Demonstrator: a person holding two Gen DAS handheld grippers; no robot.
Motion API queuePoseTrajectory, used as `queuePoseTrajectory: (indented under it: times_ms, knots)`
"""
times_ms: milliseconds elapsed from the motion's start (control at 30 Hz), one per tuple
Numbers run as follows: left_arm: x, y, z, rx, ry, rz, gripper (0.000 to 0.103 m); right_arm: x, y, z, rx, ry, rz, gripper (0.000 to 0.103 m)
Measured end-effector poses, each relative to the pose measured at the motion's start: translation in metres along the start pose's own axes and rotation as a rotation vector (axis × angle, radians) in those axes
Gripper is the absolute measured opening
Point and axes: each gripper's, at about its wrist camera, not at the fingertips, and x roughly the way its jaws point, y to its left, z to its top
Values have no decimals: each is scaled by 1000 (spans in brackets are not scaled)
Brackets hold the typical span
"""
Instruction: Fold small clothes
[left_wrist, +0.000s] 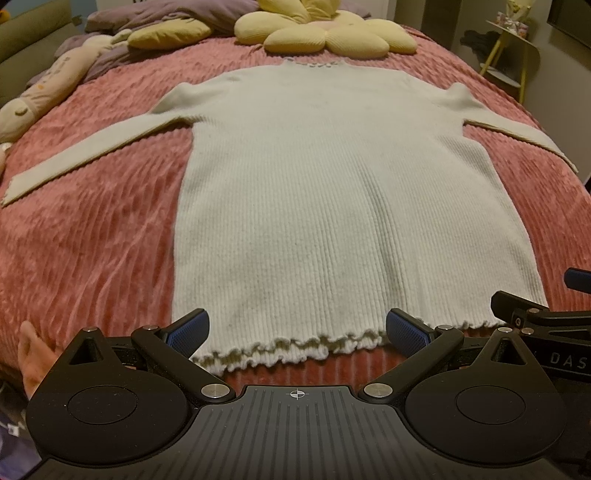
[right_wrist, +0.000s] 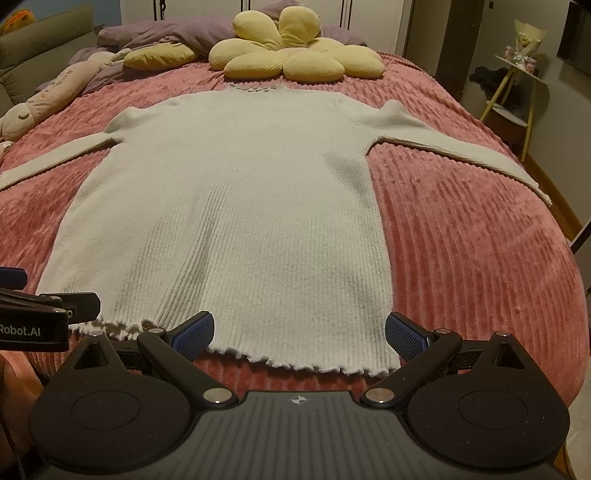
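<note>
Across the middle of both frames a pale ribbed sweater (left_wrist: 332, 206) is seen laid flat on a pink ribbed bedspread (left_wrist: 92, 240), neck toward the top of the frame and frilled hem (left_wrist: 288, 349) toward the bottom. Both sleeves are spread outward: the one at the left (left_wrist: 74, 158) runs to the left edge of the left wrist view, and the other (right_wrist: 461, 155) reaches the right edge of the right wrist view. Such a spread layout is judged to be a starting position for folding, since every edge is exposed and no fold is yet made.

At the bottom of the left wrist view the left gripper (left_wrist: 295, 332) is held just short of the hem, its blue pads (left_wrist: 188, 332) set wide apart with nothing between them. The right gripper (right_wrist: 299, 334) is presented likewise in its own view, pads (right_wrist: 404, 336) spread wide and empty, over the hem's right part. The two tools are placed side by side, each showing at the edge of the other's frame, probably so that the hem can be taken at two points at once.

A yellow flower-shaped cushion (right_wrist: 291, 59) lies beyond the neck at the upper centre, a plush toy (left_wrist: 40, 92) at the upper left, and a small yellow-legged side table (right_wrist: 517, 88) at the upper right, all well apart from the garment.
</note>
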Motion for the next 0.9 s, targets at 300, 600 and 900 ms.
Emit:
queuePoseTrajectory:
  times_ms: [300,600,900]
  knots:
    - [1,0,-1,-2,5,-2,103,1,0,-2,5,4,27,99]
    - [2,1,-1,-5,10,-4,103,0,-4,-5,28,-47,51,99]
    - [7,3,-2,-13,23,-7,103,4,-5,-8,13,-59,65,99]
